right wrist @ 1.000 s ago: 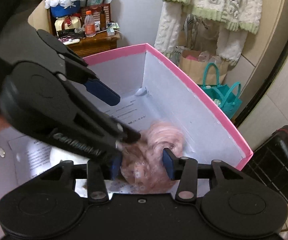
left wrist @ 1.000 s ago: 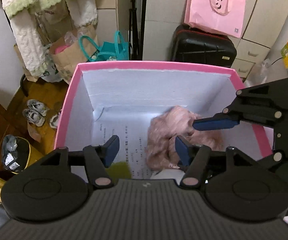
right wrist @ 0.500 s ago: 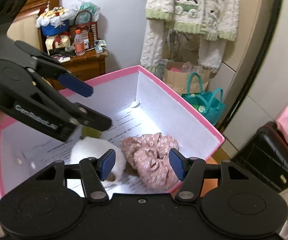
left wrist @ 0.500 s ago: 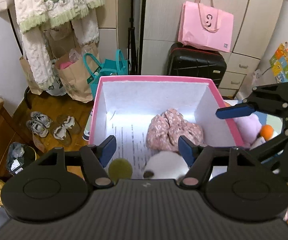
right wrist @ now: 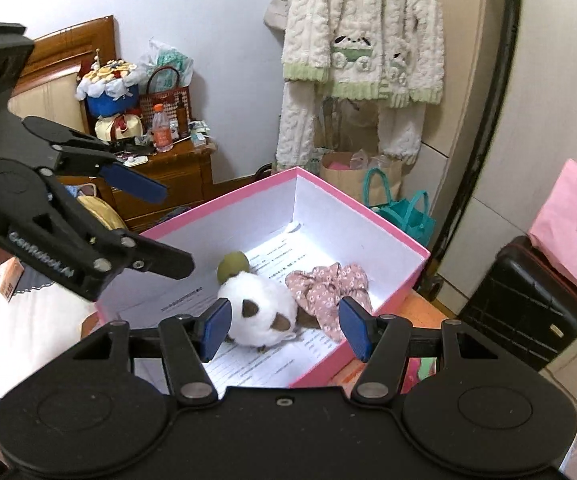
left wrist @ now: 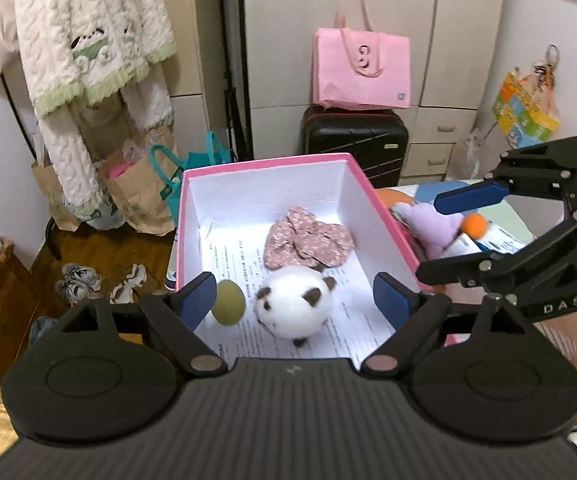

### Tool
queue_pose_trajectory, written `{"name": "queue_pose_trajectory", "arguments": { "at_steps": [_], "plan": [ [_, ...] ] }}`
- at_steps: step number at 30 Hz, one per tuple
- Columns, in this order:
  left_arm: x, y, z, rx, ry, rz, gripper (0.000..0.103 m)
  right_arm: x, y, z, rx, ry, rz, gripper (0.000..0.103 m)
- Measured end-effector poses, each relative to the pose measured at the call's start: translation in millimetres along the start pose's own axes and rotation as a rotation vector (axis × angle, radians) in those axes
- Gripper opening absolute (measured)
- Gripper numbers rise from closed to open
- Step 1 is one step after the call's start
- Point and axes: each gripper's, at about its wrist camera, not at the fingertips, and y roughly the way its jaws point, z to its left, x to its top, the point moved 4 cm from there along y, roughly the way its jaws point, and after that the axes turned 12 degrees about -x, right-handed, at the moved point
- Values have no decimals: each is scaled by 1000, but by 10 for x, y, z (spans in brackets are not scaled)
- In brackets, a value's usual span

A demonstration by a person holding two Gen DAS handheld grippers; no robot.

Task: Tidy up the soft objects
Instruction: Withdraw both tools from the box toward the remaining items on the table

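A pink box (left wrist: 380,208) with a white inside holds a pink floral cloth (left wrist: 308,236), a white plush with brown ears (left wrist: 294,308) and an olive ball (left wrist: 228,302). My left gripper (left wrist: 294,298) hovers above the box's near end, its jaws opening with nothing between them. The right gripper (left wrist: 428,238) hangs open over the box's right rim, also empty. In the right wrist view the right gripper (right wrist: 284,330) stands above the plush (right wrist: 256,300) and the cloth (right wrist: 328,286), with the left gripper (right wrist: 176,232) at the left. A lilac plush (left wrist: 432,224) and an orange ball (left wrist: 473,225) lie outside, right of the box.
Behind the box stand a black suitcase (left wrist: 354,140) with a pink bag (left wrist: 362,70) on it, paper bags (left wrist: 140,196) and a teal bag (right wrist: 404,212). A knitted cream sweater (left wrist: 88,28) hangs at the left. A wooden cabinet (right wrist: 168,172) carries clutter. Shoes (left wrist: 76,280) lie on the floor.
Both grippers have risen and drawn back out of the box, leaving the floral cloth lying inside. Their jaws have spread wider, and the white plush and olive ball have come into view.
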Motion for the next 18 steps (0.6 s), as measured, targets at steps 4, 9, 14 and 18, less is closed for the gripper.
{"name": "queue_pose_trajectory", "arguments": {
  "at_steps": [4,9,14,18],
  "plan": [
    [-77,-133,-157,-37,5,-5,88,-83,-192,76,-6,-6,-2,65],
    [-182,-276,-376,-34,60,-12,91,-172,-458,161,-22,-24,-18,65],
    [-287,-407,-631,-51,117,-13,94,-292,-713,176,-44,-31,-33,66],
    [-389,-496,-830,-95,153,-4,94,-427,-886,156,-63,-30,-45,67]
  ]
}}
